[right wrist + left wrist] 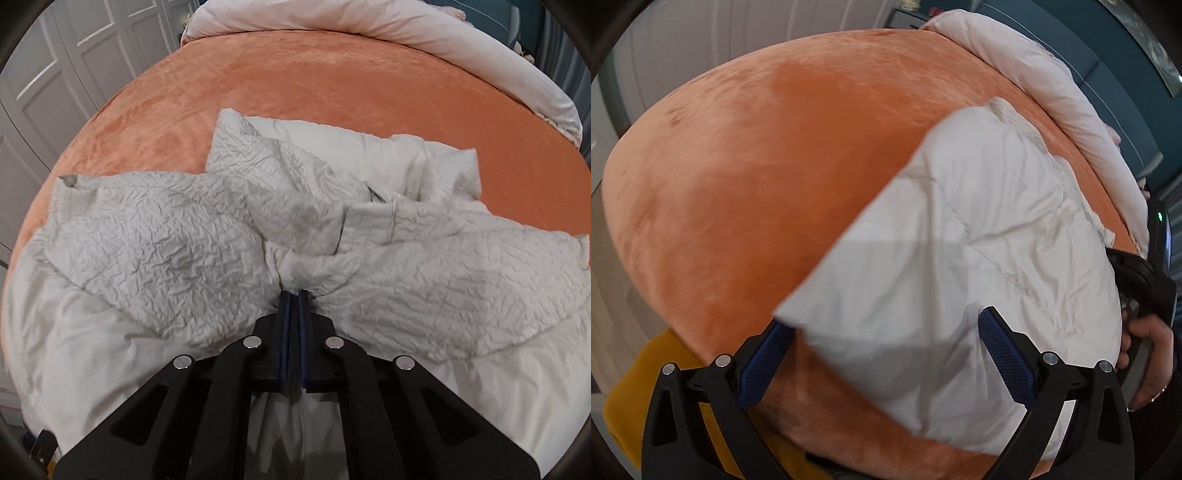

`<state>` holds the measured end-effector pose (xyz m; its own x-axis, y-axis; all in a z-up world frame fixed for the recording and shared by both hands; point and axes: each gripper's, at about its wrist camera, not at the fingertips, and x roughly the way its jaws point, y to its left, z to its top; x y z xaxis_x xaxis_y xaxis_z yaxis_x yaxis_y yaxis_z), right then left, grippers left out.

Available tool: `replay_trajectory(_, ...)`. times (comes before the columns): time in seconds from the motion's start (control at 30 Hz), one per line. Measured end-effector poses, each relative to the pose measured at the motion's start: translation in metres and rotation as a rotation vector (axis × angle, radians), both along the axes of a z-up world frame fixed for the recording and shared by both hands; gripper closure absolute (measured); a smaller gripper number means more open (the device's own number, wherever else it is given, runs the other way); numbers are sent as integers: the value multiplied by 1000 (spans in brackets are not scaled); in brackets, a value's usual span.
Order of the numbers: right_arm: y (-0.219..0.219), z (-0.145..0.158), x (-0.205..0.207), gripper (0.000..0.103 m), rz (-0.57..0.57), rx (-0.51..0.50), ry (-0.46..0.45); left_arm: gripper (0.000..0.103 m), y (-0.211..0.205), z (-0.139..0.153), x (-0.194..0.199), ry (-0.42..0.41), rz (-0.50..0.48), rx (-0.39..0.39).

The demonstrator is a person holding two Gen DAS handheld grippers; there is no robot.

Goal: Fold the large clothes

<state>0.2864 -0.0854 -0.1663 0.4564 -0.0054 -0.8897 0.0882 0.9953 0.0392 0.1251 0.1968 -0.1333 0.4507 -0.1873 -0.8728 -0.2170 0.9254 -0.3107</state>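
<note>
A white padded jacket (979,221) lies on a bed with an orange plush cover (757,166). My left gripper (882,317) hangs open above the jacket's near corner. The cloth lies between its blue pads (1004,347) without being pinched. In the right wrist view the jacket (166,236) is spread wide, its crinkled lining turned up and bunched toward the middle. My right gripper (293,293) is shut on a gathered fold of the jacket, and the fabric puckers around its tips. The right gripper's body and the hand holding it (1145,295) show at the left view's right edge.
A rolled pale pink duvet (369,26) runs along the bed's far edge (1034,66). White wardrobe doors (55,74) stand to the left of the bed. A yellow garment (665,369) on the person shows at the lower left. Bare orange cover (295,74) stretches beyond the jacket.
</note>
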Motion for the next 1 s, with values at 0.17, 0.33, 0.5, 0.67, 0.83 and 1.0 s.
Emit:
replay_trajectory(0.17,1,-11,6,103,10,-21,-30,5,-14,-5,8,-3,-11,41)
replay_trajectory(0.33,-3,-11,7,103,14,-10,-40,5,-17,-7,13,1,-13,62)
replay_trajectory(0.5,-12,25,-11,99,33,76,-61,5,-20,-8,18,17,-6,64)
replay_trajectory(0.67,-32,70,-88,98,104,95,-117,16,-17,-6,25,23,4,-10)
replay_trajectory(0.83,-62,52,-127,98,62,177,-43,65,-23,14,23,-15,-20,-66)
replay_trajectory(1.0,-49,23,-129,98,82,193,-4,97,-36,67,9,-129,-103,-111)
